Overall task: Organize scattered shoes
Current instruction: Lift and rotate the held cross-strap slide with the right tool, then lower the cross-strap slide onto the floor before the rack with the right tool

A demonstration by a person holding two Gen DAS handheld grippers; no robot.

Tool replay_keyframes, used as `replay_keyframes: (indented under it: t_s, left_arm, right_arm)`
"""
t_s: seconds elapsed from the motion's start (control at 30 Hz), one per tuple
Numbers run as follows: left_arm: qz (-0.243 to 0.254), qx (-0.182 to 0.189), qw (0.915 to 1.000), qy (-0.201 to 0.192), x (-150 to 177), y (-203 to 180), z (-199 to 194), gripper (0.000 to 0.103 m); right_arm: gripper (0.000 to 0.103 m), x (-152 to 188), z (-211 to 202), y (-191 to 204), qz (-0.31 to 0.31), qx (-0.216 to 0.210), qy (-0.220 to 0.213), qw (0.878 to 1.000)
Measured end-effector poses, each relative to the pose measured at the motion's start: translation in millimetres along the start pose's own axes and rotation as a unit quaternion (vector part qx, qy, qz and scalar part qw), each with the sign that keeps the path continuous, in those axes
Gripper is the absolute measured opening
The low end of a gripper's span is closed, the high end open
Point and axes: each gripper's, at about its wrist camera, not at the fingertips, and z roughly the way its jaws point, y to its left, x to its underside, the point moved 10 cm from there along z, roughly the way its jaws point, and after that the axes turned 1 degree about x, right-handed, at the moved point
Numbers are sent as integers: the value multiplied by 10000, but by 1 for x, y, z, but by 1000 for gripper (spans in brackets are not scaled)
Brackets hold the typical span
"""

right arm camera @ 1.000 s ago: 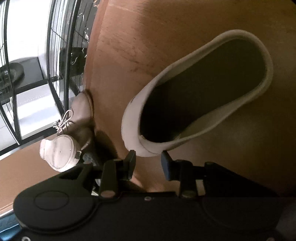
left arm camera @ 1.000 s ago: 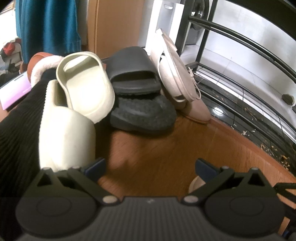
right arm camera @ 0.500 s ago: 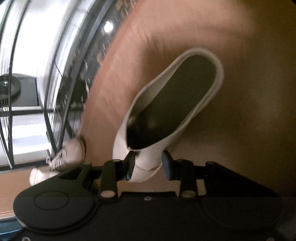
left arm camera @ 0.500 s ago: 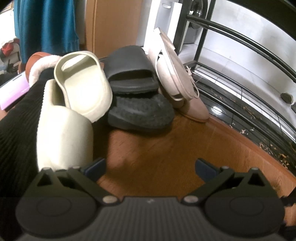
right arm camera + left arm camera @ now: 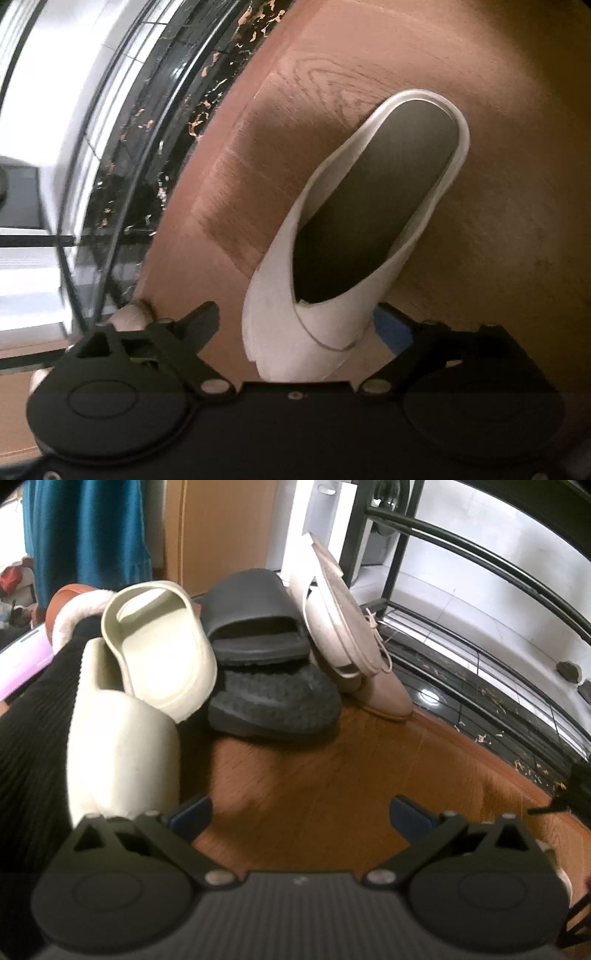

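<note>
- While the left hand-held gripper hangs spread over bare wood floor, it holds nothing.
- Ahead lie cream slides, black slides and beige lace-up shoes, heaped together.
- The right hand-held gripper is spread wide around a white shoe on the floor, fingers apart from its sides.
</note>
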Motion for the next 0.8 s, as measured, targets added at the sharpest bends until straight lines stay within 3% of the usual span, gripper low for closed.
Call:
replay_keyframes:
  t_s: [0.03,0.07,0.2,0.33,0.43,0.57,0.67,0.77,0.8]
  left_arm:
    - [-4,12,10000,5,0,0,0,102]
    - [-7,22,10000,8,0,-1,0,102]
    - [-24,52,10000,16,0,-1,0,102]
    - [-10,65,10000,17,1,-3,0,102]
    - [-7,58,10000,15,1,-3,0,102]
    - [29,42,10000,34,2,-4,1,102]
    - [58,23,10000,29,3,-4,1,102]
    - [-1,15,10000,66,3,-3,3,102]
    - [-4,26,10000,82,4,-4,3,102]
  right_arm:
    - [95,1,4,1,-111,126,-13,9999]
    - [86,3,8,-1,-294,249,-24,9993]
    - [83,3,12,-2,-891,87,-141,9959]
    - [81,1,8,7,-2014,43,-162,9794]
    - [81,4,7,15,-3007,5,77,9537]
    - [81,14,9,28,-4374,-38,681,8967]
    - [80,20,5,33,-5108,35,838,8556]
    - [84,18,-7,33,-5307,190,451,8461]
    - [84,15,-10,33,-5180,166,319,8546]
